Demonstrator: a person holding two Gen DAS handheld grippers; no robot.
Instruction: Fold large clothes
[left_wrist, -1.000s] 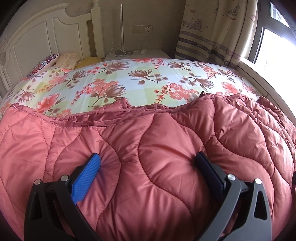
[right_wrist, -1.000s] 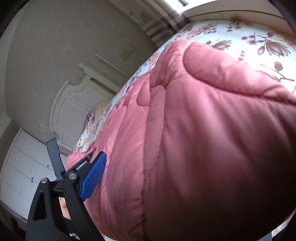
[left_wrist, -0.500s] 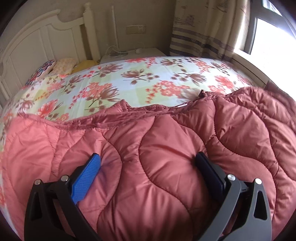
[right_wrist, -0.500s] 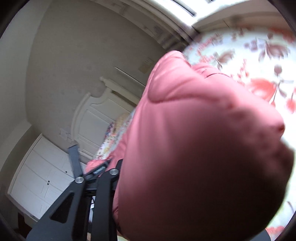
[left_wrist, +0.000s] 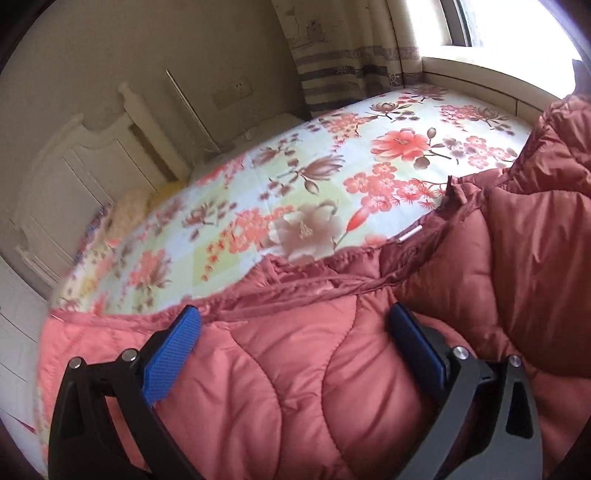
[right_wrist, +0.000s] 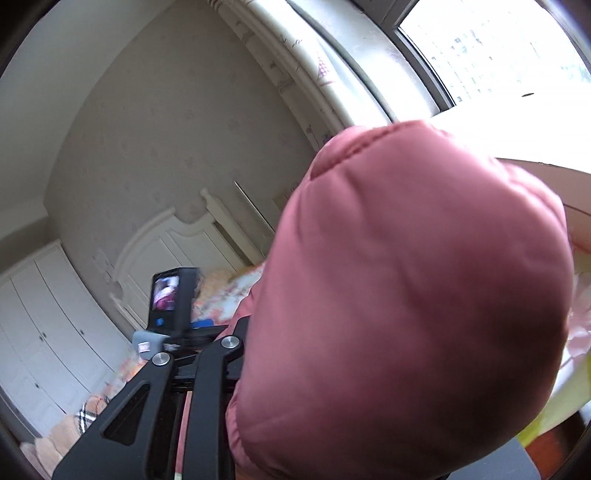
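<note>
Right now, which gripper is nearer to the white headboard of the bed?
Left. In the right wrist view, the left gripper shows between the right gripper's fingers and the headboard. The right gripper, clamping the pink jacket, is farther back.

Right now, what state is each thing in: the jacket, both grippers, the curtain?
Jacket: partly lifted off the bed, right side raised.
Left gripper: open, puffy fabric between the fingers.
Right gripper: shut on the jacket, fabric bulging over it.
Curtain: drawn aside from the window.
</note>
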